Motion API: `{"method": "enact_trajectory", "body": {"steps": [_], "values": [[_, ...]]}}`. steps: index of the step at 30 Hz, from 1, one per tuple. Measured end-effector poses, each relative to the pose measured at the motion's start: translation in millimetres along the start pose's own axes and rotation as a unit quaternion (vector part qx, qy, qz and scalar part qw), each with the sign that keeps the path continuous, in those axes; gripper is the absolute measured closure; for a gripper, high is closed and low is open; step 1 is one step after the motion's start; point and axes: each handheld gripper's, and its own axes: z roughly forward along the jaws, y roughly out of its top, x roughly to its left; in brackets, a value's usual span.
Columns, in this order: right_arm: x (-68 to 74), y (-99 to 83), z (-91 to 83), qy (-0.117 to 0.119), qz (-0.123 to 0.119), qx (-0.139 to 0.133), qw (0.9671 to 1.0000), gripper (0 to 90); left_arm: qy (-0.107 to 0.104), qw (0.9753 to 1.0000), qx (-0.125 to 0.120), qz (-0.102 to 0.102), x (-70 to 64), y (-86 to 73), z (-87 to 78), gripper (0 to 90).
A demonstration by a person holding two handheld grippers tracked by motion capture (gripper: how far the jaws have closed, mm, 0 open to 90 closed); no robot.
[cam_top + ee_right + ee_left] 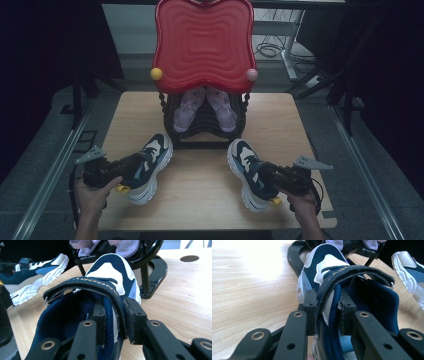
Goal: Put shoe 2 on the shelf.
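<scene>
sneakers, a navy-and-white pair, sat toes forward on the wooden table (210,200), just in front of a black shoe rack (205,135). the left sneaker (147,167) lay toward the left edge, tilted inward, and the right sneaker (248,172) lay well apart from it on the right. the left gripper (327,312) had its jaws pressed on the side of the left shoe's collar and the strap end, one jaw inside the opening and one outside. the right gripper (113,315) pinched the right shoe the same way, at its collar beneath the dark strap lettered "snoopy".

beyond them, lilac sandals (205,107) already filled the rack's lower shelf, soles tipped toward the camera, and a red wavy tray (204,42) with a yellow knob (156,74) and a pink knob (251,74) stood on top.

risk, as i judged it: each grip held only soft mesh and strap, so a lifted shoe could swing heel-down and slip free. the toes sat near the rack's base, and pushing forward could catch them on it or nudge the sandals.
</scene>
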Motion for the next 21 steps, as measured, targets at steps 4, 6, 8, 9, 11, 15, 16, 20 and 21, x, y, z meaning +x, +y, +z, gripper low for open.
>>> {"method": "enact_trajectory", "body": {"steps": [4, 6, 8, 9, 11, 15, 16, 20, 21], "values": [[-3.6, -0.2, -3.9, -0.003, 0.011, -0.014, 0.9998, 72.8, -0.006, 0.9999, -0.011, -0.008, 2.3, -0.4, -2.0, 73.4], [-5.1, -0.3, -5.8, -0.006, 0.015, -0.020, 0.9997, 72.8, -0.007, 0.9998, -0.017, -0.011, 3.3, -0.3, -3.6, 73.4], [-6.1, -0.3, -7.0, -0.008, 0.021, -0.026, 0.9994, 72.8, -0.006, 0.9996, -0.023, -0.012, 4.1, -0.2, -5.1, 73.4], [-7.2, -0.4, -8.0, -0.010, 0.023, -0.028, 0.9993, 72.8, -0.006, 0.9995, -0.026, -0.015, 4.3, -0.3, -6.0, 73.4], [-8.0, -0.6, -8.9, -0.012, 0.027, -0.032, 0.9990, 72.8, -0.006, 0.9993, -0.032, -0.018, 5.2, -0.4, -7.5, 73.3], [-9.5, -0.4, -11.2, -0.020, 0.030, -0.039, 0.9986, 72.8, -0.008, 0.9988, -0.042, -0.024, 6.6, -0.5, -9.9, 73.3], [-9.8, -0.2, -12.1, -0.021, 0.032, -0.040, 0.9985, 72.8, -0.008, 0.9987, -0.044, -0.025, 6.9, -0.5, -10.3, 73.3], [-11.3, 0.5, -14.5, -0.027, 0.033, -0.052, 0.9977, 72.8, -0.008, 0.9983, -0.050, -0.030, 8.1, -0.5, -12.2, 73.3], [-11.3, 0.7, -15.4, -0.027, 0.036, -0.052, 0.9976, 72.8, -0.008, 0.9982, -0.052, -0.030, 8.7, -0.6, -12.9, 73.3]]}}
